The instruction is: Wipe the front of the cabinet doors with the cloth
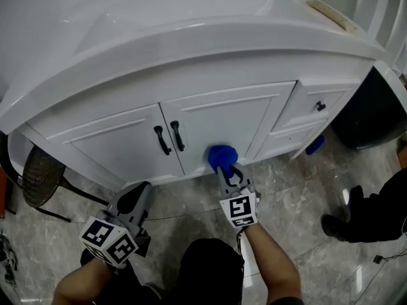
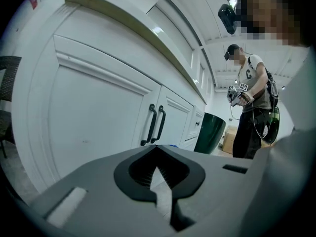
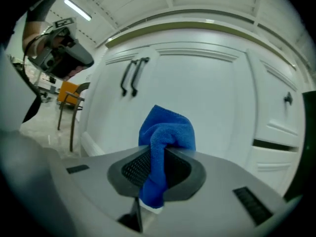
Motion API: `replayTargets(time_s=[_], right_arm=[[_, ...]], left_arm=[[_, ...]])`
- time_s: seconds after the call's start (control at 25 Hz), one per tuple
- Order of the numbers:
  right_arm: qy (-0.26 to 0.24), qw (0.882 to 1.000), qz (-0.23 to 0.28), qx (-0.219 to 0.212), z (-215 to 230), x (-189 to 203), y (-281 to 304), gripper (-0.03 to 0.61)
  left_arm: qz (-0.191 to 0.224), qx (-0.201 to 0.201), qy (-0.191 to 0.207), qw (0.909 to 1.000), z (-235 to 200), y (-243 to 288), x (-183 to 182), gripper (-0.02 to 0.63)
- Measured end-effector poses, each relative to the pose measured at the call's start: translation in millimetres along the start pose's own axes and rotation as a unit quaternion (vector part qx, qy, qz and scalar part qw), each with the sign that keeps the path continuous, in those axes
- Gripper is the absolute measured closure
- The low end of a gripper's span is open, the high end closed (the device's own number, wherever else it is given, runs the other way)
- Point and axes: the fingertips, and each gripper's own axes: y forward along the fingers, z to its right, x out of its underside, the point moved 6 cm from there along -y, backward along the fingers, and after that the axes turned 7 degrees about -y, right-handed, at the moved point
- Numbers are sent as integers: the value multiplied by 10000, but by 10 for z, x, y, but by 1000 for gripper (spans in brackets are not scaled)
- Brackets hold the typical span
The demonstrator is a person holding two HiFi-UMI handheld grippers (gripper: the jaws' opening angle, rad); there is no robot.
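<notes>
**Thin pinch on the cloth, hard claw tips close to painted doors**

I am clenching my right claw point(image 1: 230, 173) on the bunched blue terry cloth point(image 1: 222, 155), and in the head view I am holding it at the lower centre of the frame. That puts it against or just off the bottom of the white panelled cabinet door point(image 1: 222, 122) to the right of the two black bar handles point(image 1: 169, 137). I cannot tell whether the cloth is actually touching the paint.

In the right gripper view the jaws are biting only a narrow fold. Most of the cloth is mushrooming above them and a short tail is hanging below. I am judging that as the main risk. Drag across the door could be pulling that fold out of the pinch, and the cloth would be dropping to the grey marbled floor point(image 1: 292, 196).

The wad is also small. If I am pressing too hard or tilting, the grey jaw tips could be scraping the door instead of wiping it.

Sweeping towards the left of the frame, the loose bunch could be snagging on the handles.

My left claw point(image 1: 133, 202) is clenched on nothing. It is hanging low at the lower left, near the left door, where a careless swing could be knocking it.
</notes>
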Motion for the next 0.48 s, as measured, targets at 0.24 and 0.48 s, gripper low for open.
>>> replayTargets(time_s=[0.24,0.48], right_arm=[[-265,9934,152,-1107,-904,-147,390,529],[-391,9966,-24,-721,-1013,148,599,529]], left_arm=[[24,-72,-85,9999,-124,-97,32,614],[-50,-180,-42,9998,-111,-89,106,614]])
